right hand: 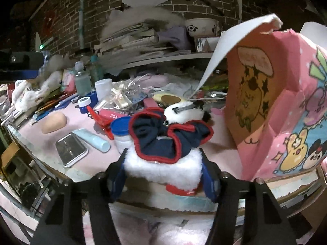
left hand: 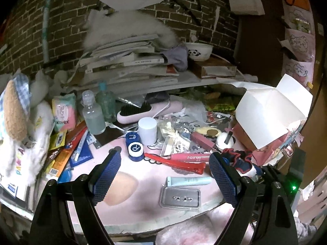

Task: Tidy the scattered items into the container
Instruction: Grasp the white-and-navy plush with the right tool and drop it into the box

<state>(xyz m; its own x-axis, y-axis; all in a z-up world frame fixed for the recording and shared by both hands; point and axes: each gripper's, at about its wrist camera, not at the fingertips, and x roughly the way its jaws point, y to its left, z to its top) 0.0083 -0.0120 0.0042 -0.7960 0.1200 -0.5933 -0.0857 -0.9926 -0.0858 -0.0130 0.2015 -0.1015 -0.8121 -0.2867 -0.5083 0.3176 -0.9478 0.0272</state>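
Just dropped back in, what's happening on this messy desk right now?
The right gripper is shut on a white fluffy item with navy and red trim, beside the open pink cartoon box. The left gripper hangs open over the table, above the pale blue tube and metal tin. The red hair clip and other clutter are not yet packed.

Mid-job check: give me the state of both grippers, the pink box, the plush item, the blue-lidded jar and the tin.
Left gripper: open, empty, above the table.
Right gripper: shut on the plush item.
Plush item: white fluffy, with navy and red cloth, held outside the box.
Pink box: top flaps open.
Blue-lidded jar: upright, lid on.
Tin: lying flat, lid on.
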